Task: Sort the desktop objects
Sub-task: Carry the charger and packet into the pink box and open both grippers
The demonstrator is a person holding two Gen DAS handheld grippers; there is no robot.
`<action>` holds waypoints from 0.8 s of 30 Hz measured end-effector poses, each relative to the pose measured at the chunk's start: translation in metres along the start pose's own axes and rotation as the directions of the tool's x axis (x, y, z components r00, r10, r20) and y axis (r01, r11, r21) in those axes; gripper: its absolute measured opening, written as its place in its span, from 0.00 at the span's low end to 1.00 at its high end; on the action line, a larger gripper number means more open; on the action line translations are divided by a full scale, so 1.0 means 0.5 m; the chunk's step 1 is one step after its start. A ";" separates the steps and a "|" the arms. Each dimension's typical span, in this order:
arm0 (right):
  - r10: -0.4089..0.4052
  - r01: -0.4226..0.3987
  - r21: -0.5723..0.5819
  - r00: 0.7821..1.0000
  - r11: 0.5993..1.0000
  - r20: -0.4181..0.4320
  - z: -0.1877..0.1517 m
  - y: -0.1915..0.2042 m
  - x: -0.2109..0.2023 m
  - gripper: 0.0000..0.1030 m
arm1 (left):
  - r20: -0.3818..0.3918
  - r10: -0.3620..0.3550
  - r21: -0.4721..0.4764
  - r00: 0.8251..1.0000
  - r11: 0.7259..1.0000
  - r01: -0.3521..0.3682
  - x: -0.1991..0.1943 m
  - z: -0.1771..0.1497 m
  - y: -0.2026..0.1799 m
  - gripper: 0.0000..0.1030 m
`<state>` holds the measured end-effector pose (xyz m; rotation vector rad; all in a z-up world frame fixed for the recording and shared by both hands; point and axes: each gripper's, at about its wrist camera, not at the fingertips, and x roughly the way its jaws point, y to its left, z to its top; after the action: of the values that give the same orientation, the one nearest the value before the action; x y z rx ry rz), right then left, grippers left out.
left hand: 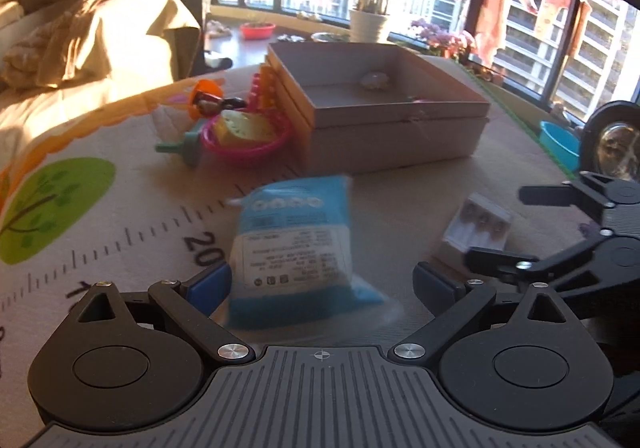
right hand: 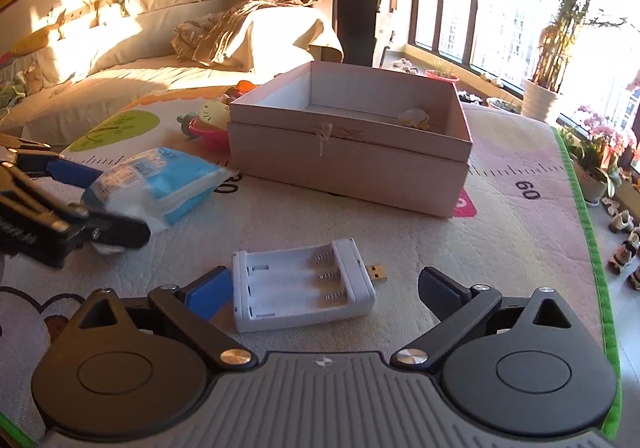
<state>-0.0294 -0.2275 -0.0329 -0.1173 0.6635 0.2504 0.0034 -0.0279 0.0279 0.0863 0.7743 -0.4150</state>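
Observation:
A blue and white packet (left hand: 294, 248) lies on the play mat between the open fingers of my left gripper (left hand: 322, 284); it also shows in the right wrist view (right hand: 154, 183). A white battery charger (right hand: 304, 284) with a USB plug lies between the open fingers of my right gripper (right hand: 326, 290), close to the left finger; it also shows in the left wrist view (left hand: 478, 228). An open pink cardboard box (right hand: 348, 159) stands beyond, with a small pale object inside (right hand: 414, 117). The box shows in the left wrist view too (left hand: 392, 131).
A pink basket (left hand: 244, 137) with a yellow toy, an orange toy (left hand: 206, 99) and a teal toy (left hand: 182, 149) sit left of the box. The mat's green edge (right hand: 588, 232) runs on the right. A sofa with blankets (right hand: 200, 39) stands behind.

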 end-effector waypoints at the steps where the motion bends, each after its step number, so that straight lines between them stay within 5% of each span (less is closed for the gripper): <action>1: 0.006 -0.006 -0.006 1.000 1.000 -0.002 0.002 0.002 0.004 0.97 | -0.002 0.016 0.003 1.000 1.000 -0.016 0.002 0.002 -0.004 0.97; 12: 0.060 -0.062 -0.034 0.997 0.997 -0.052 0.019 0.018 0.038 0.94 | -0.045 0.092 -0.022 0.995 0.995 -0.094 0.052 0.038 -0.016 0.97; 15: 0.062 -0.064 -0.054 0.997 0.996 -0.049 0.017 0.020 0.026 0.77 | -0.057 0.105 -0.025 0.993 0.994 -0.107 0.058 0.035 -0.019 0.78; 17: 0.073 -0.076 -0.057 0.996 0.995 -0.057 0.018 0.019 0.018 0.76 | -0.058 0.101 -0.031 0.993 0.994 -0.103 0.055 0.031 -0.019 0.62; 24: 0.067 -0.068 -0.096 0.998 0.993 -0.013 0.017 0.017 -0.037 0.76 | -0.033 0.104 0.002 0.994 0.995 -0.103 0.022 0.013 -0.045 0.56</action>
<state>-0.0406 -0.2214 -0.0151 -0.1891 0.6659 0.3477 0.0057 -0.0535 0.0266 0.1338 0.7992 -0.3160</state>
